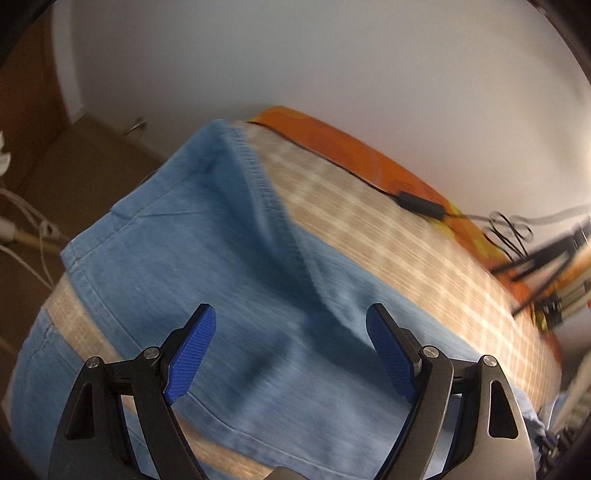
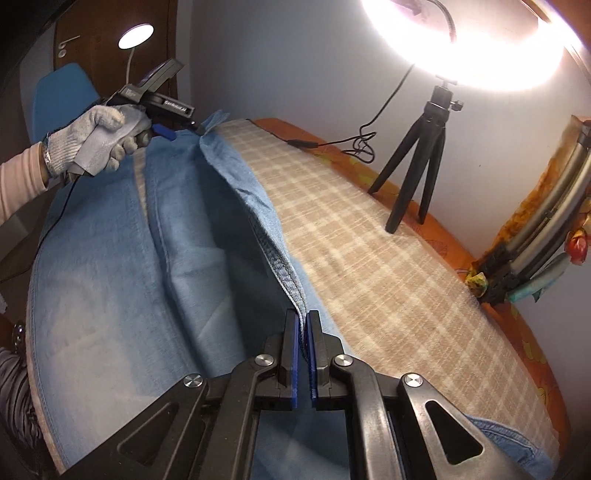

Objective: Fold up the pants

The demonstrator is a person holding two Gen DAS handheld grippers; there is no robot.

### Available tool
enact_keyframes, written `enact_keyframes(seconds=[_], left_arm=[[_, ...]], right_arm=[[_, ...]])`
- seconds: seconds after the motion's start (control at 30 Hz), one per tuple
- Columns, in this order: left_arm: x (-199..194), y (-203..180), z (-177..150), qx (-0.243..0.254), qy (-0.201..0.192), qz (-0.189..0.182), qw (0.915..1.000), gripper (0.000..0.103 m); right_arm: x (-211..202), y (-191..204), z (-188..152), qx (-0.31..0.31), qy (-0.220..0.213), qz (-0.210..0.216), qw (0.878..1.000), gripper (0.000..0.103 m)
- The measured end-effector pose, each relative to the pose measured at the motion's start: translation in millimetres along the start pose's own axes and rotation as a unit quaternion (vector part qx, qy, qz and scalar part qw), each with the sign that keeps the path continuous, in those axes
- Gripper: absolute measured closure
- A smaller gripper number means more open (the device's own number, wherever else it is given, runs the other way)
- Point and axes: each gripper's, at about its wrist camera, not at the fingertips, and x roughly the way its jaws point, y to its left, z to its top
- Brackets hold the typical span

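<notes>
with the right gripper (image 2: 303, 321) pinched shut on the raised seam of the blue pants (image 2: 110, 295), spread on the checked table (image 2: 388, 258), and the left gripper (image 1: 290, 332) wide open holding nothing, carry the seam toward nine o'clock, keeping it taut and edges aligned.

I see pale wall (image 2: 295, 74) across upper frame. Ring light (image 2: 472, 40) glaring upper right; black tripod (image 2: 417, 162) standing on desk below it. Small lamp (image 2: 135, 35) glowing upper left, wooden door (image 2: 110, 48) behind it. Desk: beige checked cloth (image 2: 388, 266), orange edge (image 2: 436, 221) along wall. Blue chair back (image 2: 61, 99) far left.
</notes>
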Motion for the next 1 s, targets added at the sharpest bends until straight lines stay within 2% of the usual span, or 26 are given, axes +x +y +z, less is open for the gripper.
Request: enact_keyframes(seconds=[0.13,0.23,0.33,0.4,0.43,0.47,0.53,0.73,0.9,1.0], left_arm=[[17,19,13,-0.065,0.009,-0.022,0.9976,0.019],[29,16,22,-0.074,0.011,-0.021,0.997,0.02],[40,10,27,-0.071,0.01,0.004,0.9974,0.023],[46,12,28,-0.08,0.013,0.018,0.9965,0.035],[46,13,28,-0.085,0.008,0.027,0.996,0.045],[44,14,28,-0.086,0.0,0.032,0.9958,0.064],[42,16,27,-0.086,-0.006,0.031,0.9958,0.095],[5,30,26,-0.094,-0.059,0.004,0.9939,0.099],[-54,36,19,-0.072,-0.099,-0.021,0.9923,0.099],[-83,48,14,-0.071,-0.11,-0.04,0.9906,0.099]], right_arm=[[4,-5,2,0.006,-0.002,0.004,1.0,0.101],[6,-3,-3,0.002,0.002,0.009,1.0,0.101],[9,0,-8,-0.003,0.009,0.012,1.0,0.101],[9,3,-8,-0.009,0.01,0.008,1.0,0.101],[9,3,-9,-0.01,0.009,0.006,1.0,0.101],[9,4,-9,-0.01,0.009,0.004,1.0,0.101],[7,3,-8,-0.008,0.008,0.001,1.0,0.101],[-3,10,-5,-0.011,0.001,-0.026,1.0,0.101],[-29,21,1,-0.017,-0.013,-0.044,0.999,0.101],[-50,31,0,-0.019,-0.02,-0.042,0.999,0.101]])
